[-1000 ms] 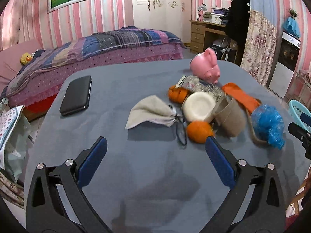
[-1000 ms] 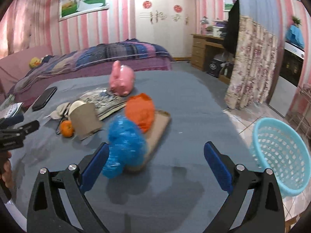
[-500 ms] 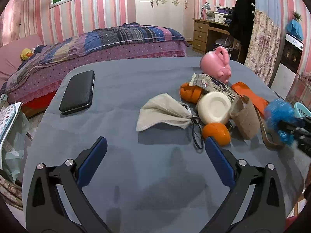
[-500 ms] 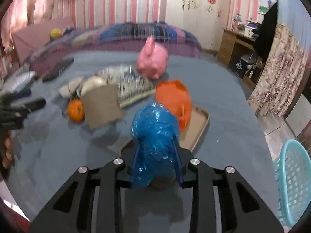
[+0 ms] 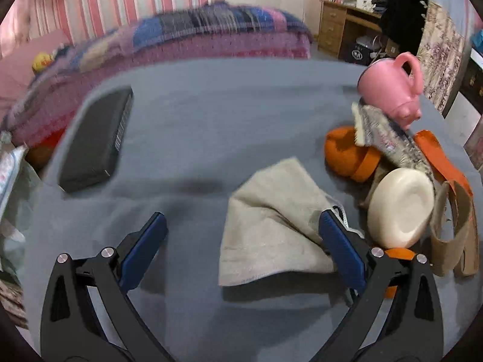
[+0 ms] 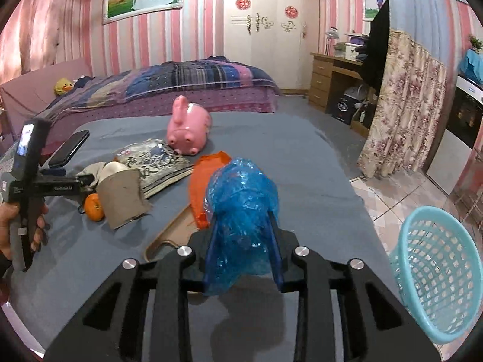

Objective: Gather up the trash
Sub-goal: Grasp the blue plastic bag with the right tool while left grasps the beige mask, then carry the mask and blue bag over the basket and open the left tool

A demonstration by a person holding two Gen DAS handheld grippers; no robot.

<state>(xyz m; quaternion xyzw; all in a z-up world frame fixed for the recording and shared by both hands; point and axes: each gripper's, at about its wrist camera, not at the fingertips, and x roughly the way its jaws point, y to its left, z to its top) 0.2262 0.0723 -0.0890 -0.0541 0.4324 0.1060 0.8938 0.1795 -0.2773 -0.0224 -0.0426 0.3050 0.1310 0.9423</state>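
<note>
My right gripper [image 6: 244,223] is shut on a crumpled blue plastic bag [image 6: 241,193], held just above the grey table [image 6: 302,163]. A light blue mesh basket [image 6: 437,271] stands on the floor to the right of the table. My left gripper [image 5: 241,226] is open and low over the table. A beige cloth pouch [image 5: 271,220] lies between its fingers, against the right one. An orange plastic bag [image 6: 205,178] lies on a brown tray [image 6: 169,235] behind the blue bag. A torn cardboard sleeve [image 6: 120,199] stands at the left.
A pink piggy bank [image 6: 188,134], a printed packet [image 6: 157,166], a white bowl [image 5: 401,208], an orange fruit [image 6: 93,206] and an orange cap [image 5: 347,157] crowd the table's middle. A black phone [image 5: 96,144] lies far left. A bed stands beyond the table.
My right gripper closed on the blue bag and lifted it off the tray. The left gripper moved forward and down, up to the beige pouch.
</note>
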